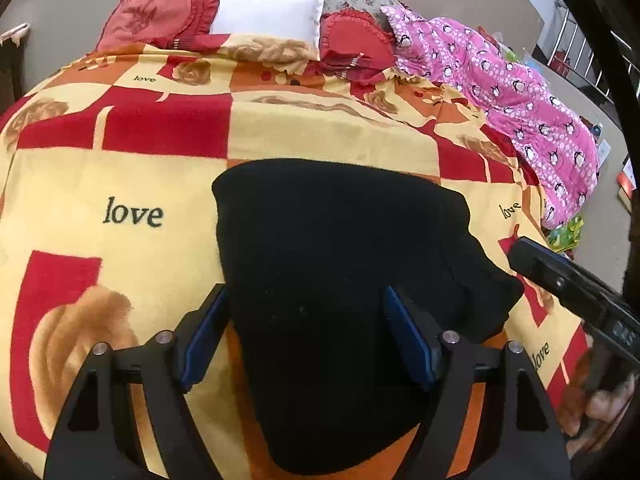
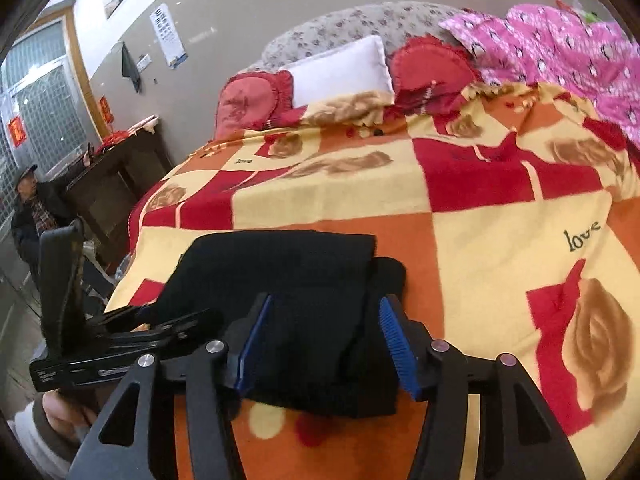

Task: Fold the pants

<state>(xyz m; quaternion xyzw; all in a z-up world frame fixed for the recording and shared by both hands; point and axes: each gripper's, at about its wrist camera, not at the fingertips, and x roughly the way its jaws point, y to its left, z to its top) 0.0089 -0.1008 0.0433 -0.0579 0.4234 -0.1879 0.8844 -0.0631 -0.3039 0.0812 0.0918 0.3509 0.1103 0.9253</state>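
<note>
Black pants (image 1: 340,280) lie folded into a thick bundle on the checked red, orange and yellow blanket (image 1: 120,168). My left gripper (image 1: 306,308) is open, its blue-padded fingers spread above the bundle's near part, holding nothing. In the right wrist view the pants (image 2: 288,280) lie just ahead of my right gripper (image 2: 324,324), which is open and empty over the bundle's near edge. The right gripper also shows at the right edge of the left wrist view (image 1: 520,258). The left gripper shows at the left of the right wrist view (image 2: 132,314).
A white pillow (image 1: 266,14) and red frilled cushions (image 1: 160,16) lie at the head of the bed. A pink penguin-print quilt (image 1: 512,92) lies along the right side. In the right wrist view a dark wooden cabinet (image 2: 116,184) and a seated man (image 2: 34,204) are at the left.
</note>
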